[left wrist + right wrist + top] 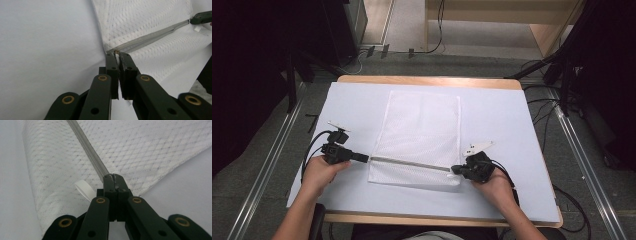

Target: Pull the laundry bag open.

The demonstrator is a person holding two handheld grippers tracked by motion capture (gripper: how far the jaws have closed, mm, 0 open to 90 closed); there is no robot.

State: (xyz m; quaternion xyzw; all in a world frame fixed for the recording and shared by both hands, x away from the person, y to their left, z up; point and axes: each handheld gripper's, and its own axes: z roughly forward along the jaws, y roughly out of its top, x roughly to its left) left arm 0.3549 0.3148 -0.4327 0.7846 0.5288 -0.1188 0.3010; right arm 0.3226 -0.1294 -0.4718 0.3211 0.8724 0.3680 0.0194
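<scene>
White mesh laundry bag (419, 137) lies flat on the pale sheet (502, 120) covering the counter (427, 80), roughly centred, long side running away from the person, far edge short of the counter's back rim. A grey zipper (409, 163) crosses the bag near its near edge, from the left corner to the right side, sloping slightly toward the person on the right. Left tool (362, 158) sits at the bag's left corner, level with the zipper's end; in the left gripper view its jaws are pressed together on something small and brass-coloured at the zipper's end (116, 52), probably the slider or its pull, though too small to tell which. Right tool (455, 170) sits at the zipper's other end, near the bag's right edge; in the right gripper view (113, 176) the jaws are closed tight on the zipper tape or the fabric at its end, the grey line of teeth (86, 147) running straight away from the tips. A white ribbon loop (83, 188) pokes out of the bag's edge just left of those jaws. Both hands rest low on the sheet, left hand (319, 172) and right hand (494, 187), forearms entering from the near side. Cables trail from each tool toward the counter's edges. The mesh looks smooth, with a small fold beside the right tool.
</scene>
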